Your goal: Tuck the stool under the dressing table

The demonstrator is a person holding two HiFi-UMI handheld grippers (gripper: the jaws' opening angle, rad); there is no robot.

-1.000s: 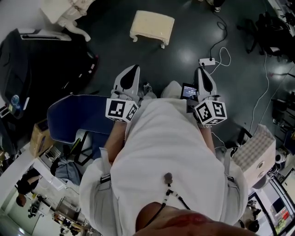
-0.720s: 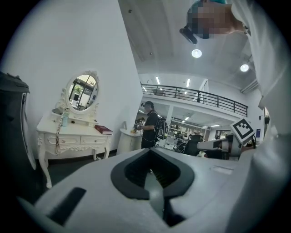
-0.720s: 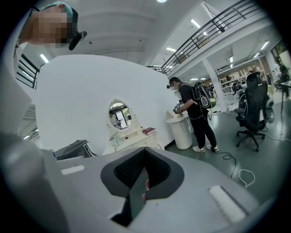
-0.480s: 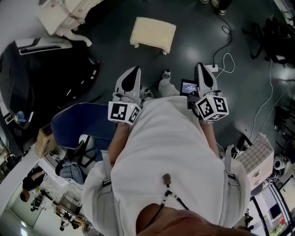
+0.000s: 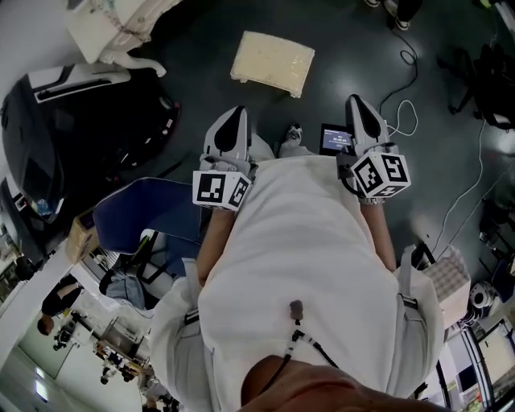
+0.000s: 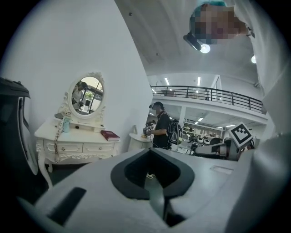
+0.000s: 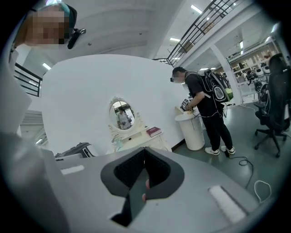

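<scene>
Dark workshop floor [image 5: 338, 56] is filling the head view: cream padded stool [image 5: 273, 63] is sitting out in the open, well apart from the white dressing table [image 5: 113, 24], which is getting cut off at the top-left corner. Left gripper [image 5: 233, 121] and right gripper [image 5: 358, 109] are pointing forward toward the stool, both clenched on nothing and well short of it. Reading this as the approach step, nothing grabbed yet. Next move is calling for closing in, opening the jaws, getting a hold or push on the stool's edge, then sliding it toward the table's knee gap. Left gripper view is showing jaws pressed together, with the table, oval mirror [image 6: 88, 96] and red book [image 6: 109, 135] beyond; stool is hiding below the gripper body. Right gripper view is showing the same: jaws together and empty, table partly blocked, stool out of sight, bystander [image 7: 207, 113] standing at right.
</scene>
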